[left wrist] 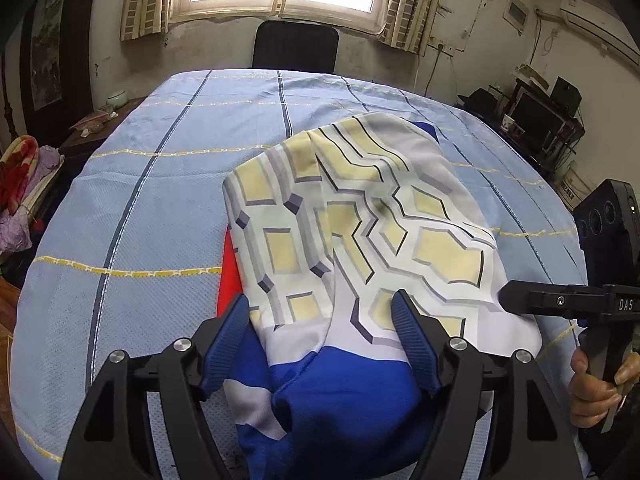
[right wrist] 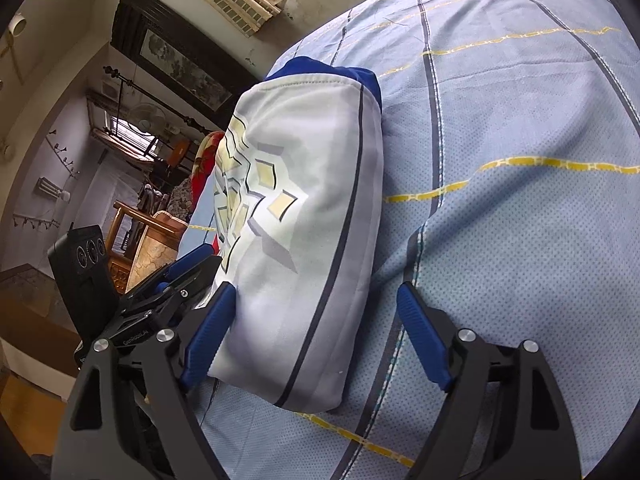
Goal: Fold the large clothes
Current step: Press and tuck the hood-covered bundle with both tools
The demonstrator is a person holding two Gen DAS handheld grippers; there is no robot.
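Note:
A folded garment (left wrist: 360, 216), white with a yellow and grey geometric print, blue panels and a red strip at its left edge, lies on the bed's light-blue sheet (left wrist: 152, 200). My left gripper (left wrist: 320, 320) is open over its near blue end, with the cloth lying between the two blue fingers. In the right wrist view the same garment (right wrist: 304, 240) lies lengthwise. My right gripper (right wrist: 316, 312) is open astride its near end; the left finger touches the cloth's edge and the right finger stands apart over the sheet. Each gripper shows in the other's view: the right gripper (left wrist: 516, 303) and the left gripper (right wrist: 204, 260).
A person's hand (left wrist: 592, 392) holds the right gripper's handle. A black chair (left wrist: 296, 46) stands at the bed's far edge under a window. A desk with monitors (left wrist: 536, 116) is at the right, and a heap of colourful cloth (left wrist: 20, 184) at the left.

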